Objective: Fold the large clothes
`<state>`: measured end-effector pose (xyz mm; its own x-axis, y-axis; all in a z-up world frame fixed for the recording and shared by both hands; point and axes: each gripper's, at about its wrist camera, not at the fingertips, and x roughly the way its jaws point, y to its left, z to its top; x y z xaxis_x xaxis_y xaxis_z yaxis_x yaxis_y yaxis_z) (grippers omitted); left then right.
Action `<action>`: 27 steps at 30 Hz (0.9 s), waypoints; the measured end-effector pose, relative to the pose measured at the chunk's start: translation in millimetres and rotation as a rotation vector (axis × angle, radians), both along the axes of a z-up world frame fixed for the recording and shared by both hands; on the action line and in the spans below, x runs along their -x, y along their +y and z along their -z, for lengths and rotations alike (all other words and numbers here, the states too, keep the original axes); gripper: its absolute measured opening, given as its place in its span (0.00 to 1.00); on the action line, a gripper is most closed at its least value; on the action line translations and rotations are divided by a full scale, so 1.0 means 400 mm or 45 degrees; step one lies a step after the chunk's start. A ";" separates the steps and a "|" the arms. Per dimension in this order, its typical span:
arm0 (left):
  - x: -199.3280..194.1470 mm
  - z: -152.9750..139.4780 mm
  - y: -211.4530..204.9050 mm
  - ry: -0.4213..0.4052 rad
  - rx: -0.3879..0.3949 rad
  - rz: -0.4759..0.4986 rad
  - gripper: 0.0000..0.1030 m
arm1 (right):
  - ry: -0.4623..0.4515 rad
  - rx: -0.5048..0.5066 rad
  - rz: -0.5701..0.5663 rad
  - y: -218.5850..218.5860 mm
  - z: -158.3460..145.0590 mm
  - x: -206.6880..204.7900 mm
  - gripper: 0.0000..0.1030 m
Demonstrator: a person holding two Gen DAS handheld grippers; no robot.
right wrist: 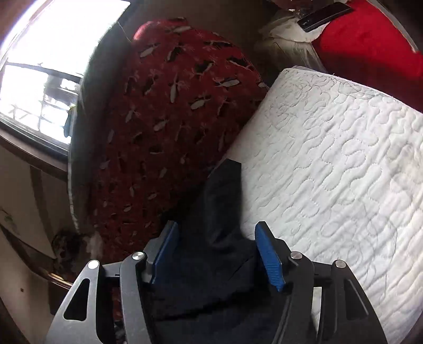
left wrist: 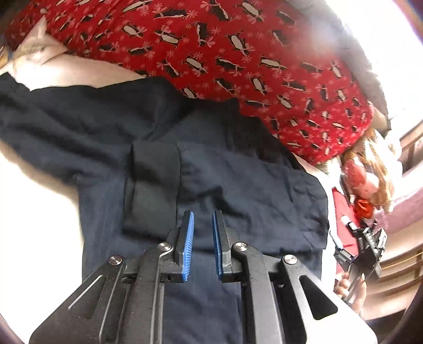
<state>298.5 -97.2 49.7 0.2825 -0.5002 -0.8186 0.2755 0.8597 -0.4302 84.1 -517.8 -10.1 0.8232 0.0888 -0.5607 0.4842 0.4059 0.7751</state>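
A dark navy garment (left wrist: 216,169) lies spread on the white mattress (left wrist: 34,201), with a darker folded band (left wrist: 153,182) on its middle. My left gripper (left wrist: 203,218) hovers over it, jaws a narrow gap apart with nothing between the blue pads. In the right wrist view my right gripper (right wrist: 216,232) is open wide, and a bunched end of the navy garment (right wrist: 224,201) lies between and under its blue pads without being clamped. The right gripper also shows at the right edge of the left wrist view (left wrist: 367,243), held in a hand.
A red blanket with a black-and-white print (left wrist: 224,53) is heaped along the far side of the garment (right wrist: 169,113). The quilted mattress (right wrist: 338,158) stretches right. A red pillow (right wrist: 370,45) and a phone (right wrist: 325,16) lie at the back. A bright window (right wrist: 39,87) is at left.
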 end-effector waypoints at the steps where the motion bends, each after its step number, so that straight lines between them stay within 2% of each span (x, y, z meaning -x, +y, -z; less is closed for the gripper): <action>1: -0.018 0.020 -0.020 0.012 -0.034 -0.003 0.10 | 0.089 0.020 -0.047 0.003 0.026 -0.045 0.60; 2: -0.027 0.036 -0.031 0.020 -0.066 -0.003 0.10 | 0.144 0.026 -0.090 0.011 0.049 -0.077 0.58; 4: -0.043 0.077 -0.048 0.016 -0.162 -0.004 0.10 | 0.199 0.045 -0.195 0.029 0.079 -0.123 0.07; 5: -0.053 0.098 -0.048 0.019 -0.200 -0.017 0.10 | 0.165 0.088 -0.191 0.030 0.071 -0.125 0.06; 7: -0.065 0.132 -0.044 0.018 -0.194 -0.026 0.10 | 0.140 0.163 -0.109 0.011 0.067 -0.110 0.06; 9: -0.067 0.122 -0.040 0.029 -0.174 -0.029 0.10 | 0.262 0.078 -0.133 0.001 0.128 -0.113 0.05; 10: -0.065 0.108 -0.033 0.048 -0.138 -0.029 0.10 | 0.246 0.064 -0.128 0.001 0.129 -0.106 0.07; 12: -0.058 0.077 -0.014 0.055 -0.042 -0.046 0.10 | 0.274 0.128 -0.119 0.003 0.080 -0.111 0.15; 13: -0.052 0.066 -0.007 0.047 -0.014 -0.057 0.11 | 0.247 0.208 -0.072 0.011 0.033 -0.109 0.15; 15: -0.046 0.073 -0.012 0.047 -0.024 -0.056 0.13 | 0.129 0.299 -0.061 0.043 -0.022 -0.090 0.17; 17: -0.050 0.118 -0.024 0.093 -0.091 -0.051 0.14 | 0.092 0.372 -0.133 0.076 -0.052 -0.130 0.26; 19: -0.049 0.126 -0.014 0.091 -0.064 -0.052 0.14 | 0.161 0.400 -0.193 0.096 -0.018 -0.180 0.39; 20: -0.049 0.116 -0.003 0.113 -0.038 -0.048 0.14 | 0.250 0.391 -0.222 0.100 0.011 -0.190 0.38; 21: -0.049 0.104 0.014 0.138 -0.001 -0.051 0.14 | 0.391 0.368 -0.232 0.097 0.054 -0.210 0.29; 22: -0.046 0.094 0.032 0.142 0.035 -0.056 0.14 | 0.449 0.347 -0.208 0.092 0.076 -0.211 0.21; 24: -0.054 0.055 0.085 0.094 0.069 -0.079 0.14 | 0.369 0.361 -0.111 0.103 0.031 -0.190 0.25; 27: -0.094 0.021 0.172 0.052 0.070 -0.168 0.16 | 0.259 0.360 -0.187 0.173 -0.013 -0.219 0.29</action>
